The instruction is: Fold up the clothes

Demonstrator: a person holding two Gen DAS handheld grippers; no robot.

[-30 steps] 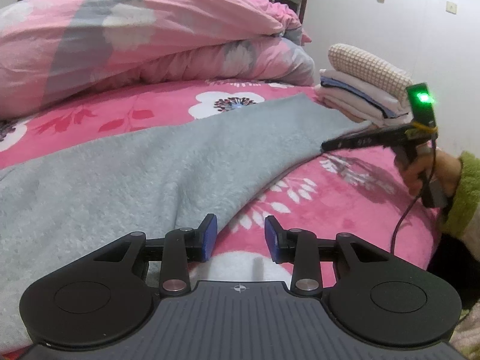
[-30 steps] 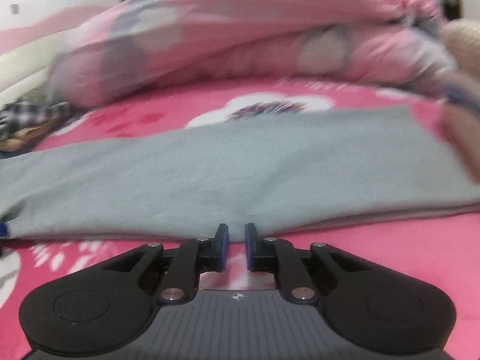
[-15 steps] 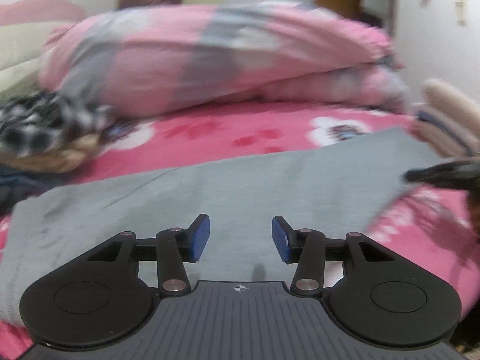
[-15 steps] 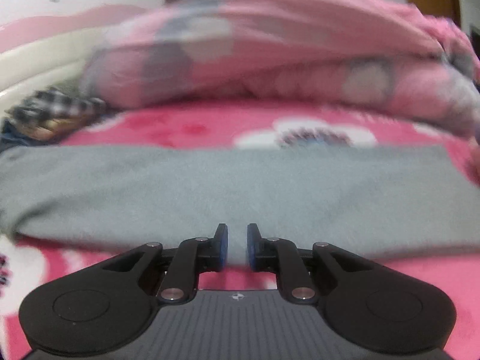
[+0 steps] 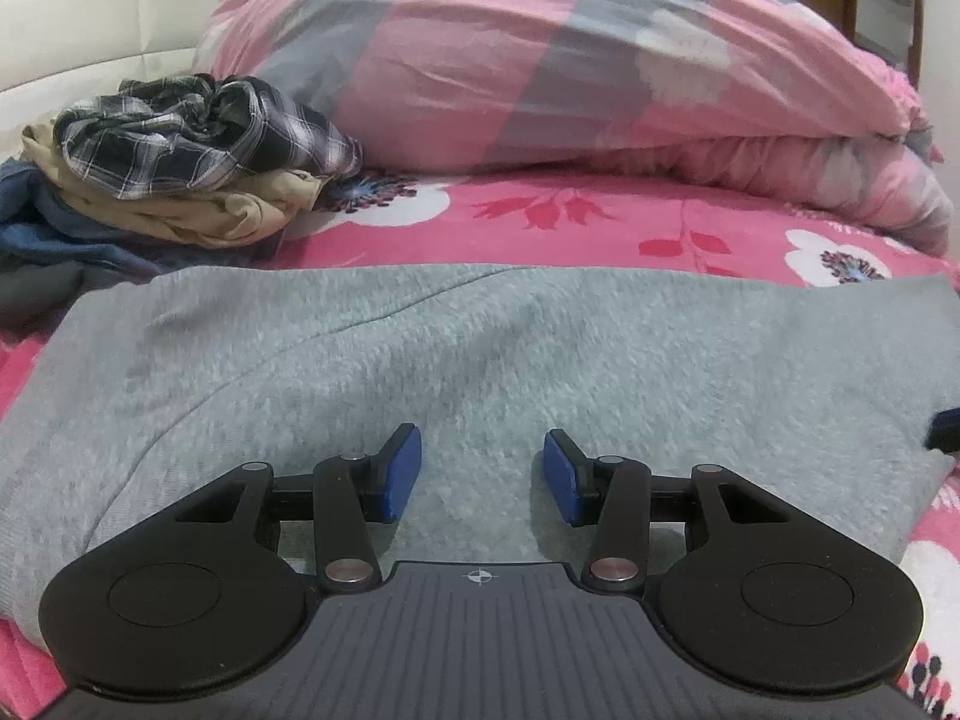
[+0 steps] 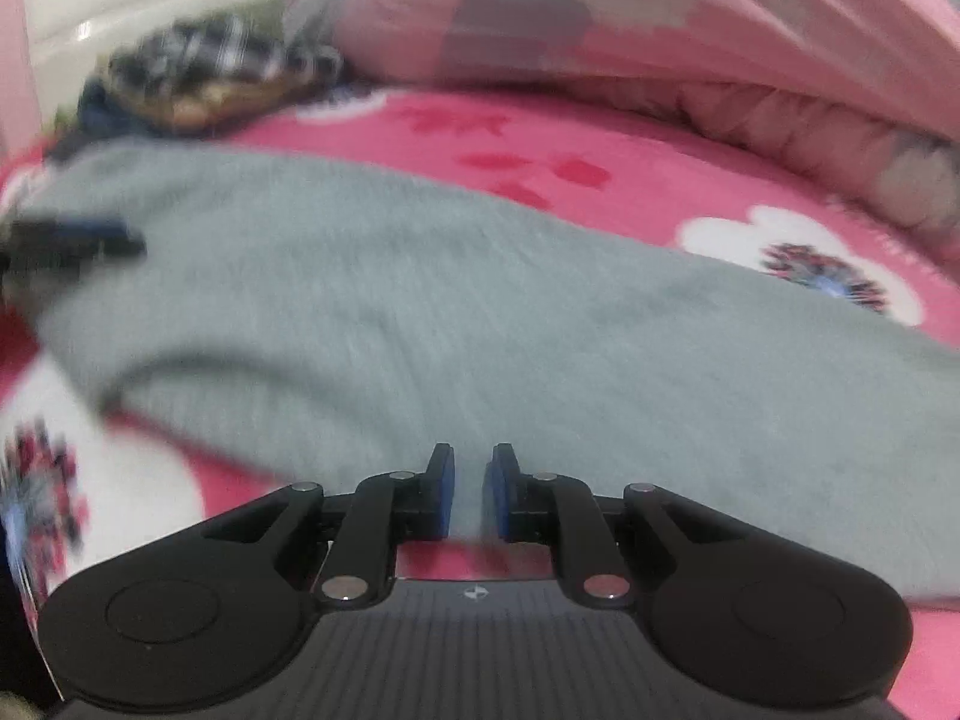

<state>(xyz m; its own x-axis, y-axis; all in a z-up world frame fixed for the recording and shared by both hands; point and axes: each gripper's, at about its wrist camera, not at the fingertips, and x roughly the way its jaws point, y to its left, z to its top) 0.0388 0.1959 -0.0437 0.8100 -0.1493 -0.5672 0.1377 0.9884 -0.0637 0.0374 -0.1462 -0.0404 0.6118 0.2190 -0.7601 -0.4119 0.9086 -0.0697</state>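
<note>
Grey fleece garment [image 5: 480, 348] is laid flat on the bed [image 5: 600, 222], long axis running left to right across both views, fuzzy nap with a thin seam slanting across the left part. Left claw [image 5: 483, 474] sits over it, blue pads spread wide, nothing held. Right claw [image 6: 471, 495] is at the near hem with only a narrow gap; can't tell if cloth is pinched, too blurry. Rumpled plaid shirt [image 5: 198, 132] on a clothes heap back left, puffy pink quilt [image 5: 570, 60] behind.
</note>
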